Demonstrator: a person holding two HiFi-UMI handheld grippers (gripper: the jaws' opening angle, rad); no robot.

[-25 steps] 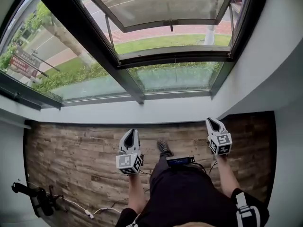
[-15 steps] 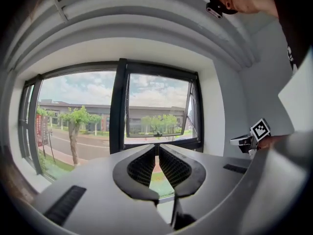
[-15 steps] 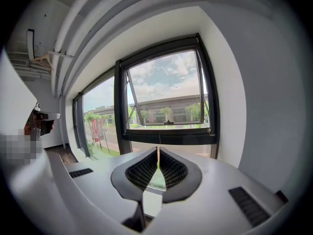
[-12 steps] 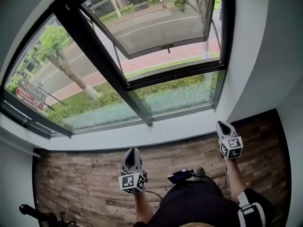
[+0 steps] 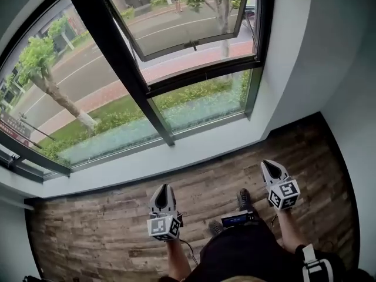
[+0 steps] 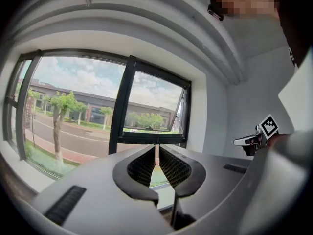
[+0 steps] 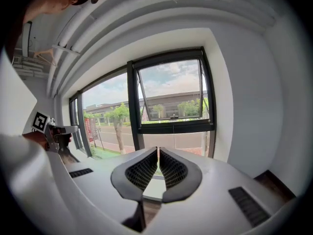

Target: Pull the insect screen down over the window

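Note:
The window's top-hung sash [image 5: 188, 25] is tilted open outward, within a black frame [image 5: 126, 69]. No insect screen shows over the opening in any view. My left gripper [image 5: 163, 189] is held low over the wooden floor, well short of the sill, its jaws shut with nothing between them [image 6: 156, 149]. My right gripper [image 5: 271, 167] hangs to the right at about the same height, also shut and empty [image 7: 158, 151]. Both gripper views look up at the window [image 6: 151, 111] [image 7: 171, 94]. Each gripper view also catches the other gripper: the right gripper [image 6: 247, 141] and the left gripper [image 7: 61, 129].
A white sill [image 5: 194, 145] runs under the glass. A white wall [image 5: 311, 57] closes the right side. Wooden floor [image 5: 88, 234] lies below. The person's shoes [image 5: 244, 200] and a small device at the waist [image 5: 237, 218] sit between the grippers. A fixed pane [image 5: 64, 93] fills the left.
The head view has swung up and to the right along the window. The stand and cable on the floor at left have left the picture. Both grippers stay low and shut.

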